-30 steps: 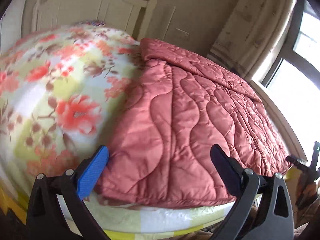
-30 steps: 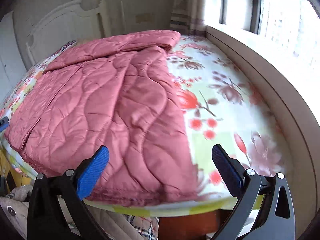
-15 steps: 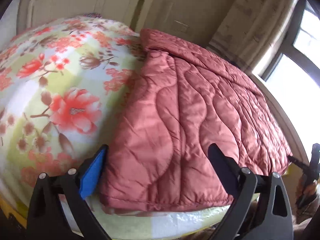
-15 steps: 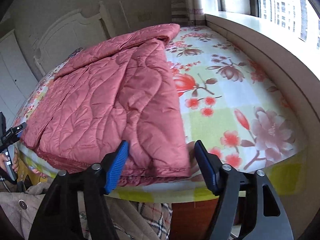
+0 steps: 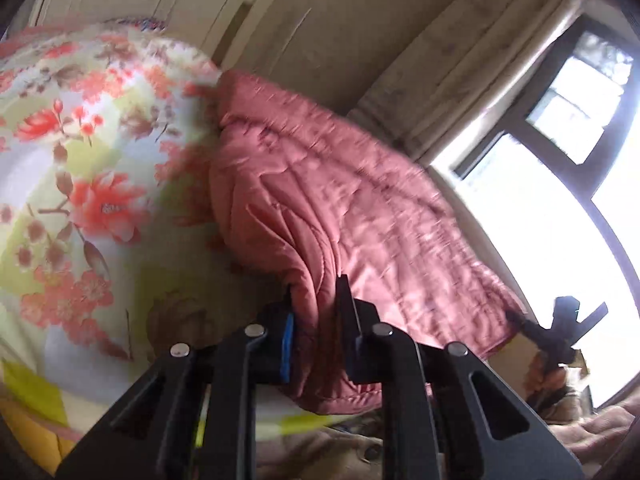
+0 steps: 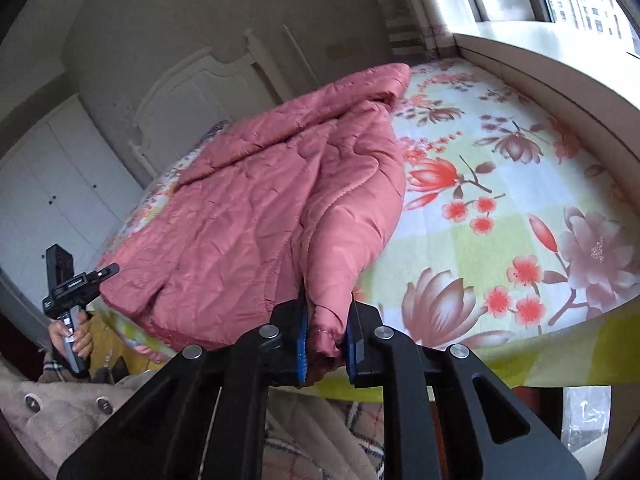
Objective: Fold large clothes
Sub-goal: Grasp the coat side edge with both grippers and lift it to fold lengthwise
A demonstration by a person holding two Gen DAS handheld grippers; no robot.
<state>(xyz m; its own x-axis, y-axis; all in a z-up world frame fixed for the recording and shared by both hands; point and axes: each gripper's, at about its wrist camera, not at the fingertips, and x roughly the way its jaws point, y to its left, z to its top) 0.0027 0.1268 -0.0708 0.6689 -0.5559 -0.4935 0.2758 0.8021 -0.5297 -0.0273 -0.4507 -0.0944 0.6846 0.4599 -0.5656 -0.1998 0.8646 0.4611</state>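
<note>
A pink quilted blanket (image 5: 344, 200) lies folded on a bed with a floral sheet (image 5: 80, 184). My left gripper (image 5: 316, 320) is shut on the blanket's near left corner and lifts it off the sheet. The blanket also shows in the right wrist view (image 6: 248, 216). There my right gripper (image 6: 326, 340) is shut on the near right corner, which is bunched between the blue pads (image 6: 302, 344). The left gripper (image 6: 76, 280) shows at the far left of the right wrist view. The right gripper (image 5: 560, 328) shows at the blanket's far corner in the left wrist view.
A white headboard (image 6: 200, 92) and wardrobe doors (image 6: 52, 184) stand behind the bed. A window ledge (image 6: 560, 68) and window (image 5: 560, 160) run along the bed's right side. The person's beige coat (image 6: 80, 400) is below the bed's near edge.
Both grippers have closed on the blanket's near corners and raised them. The blanket's near edge is now bunched and lifted off the sheet.
</note>
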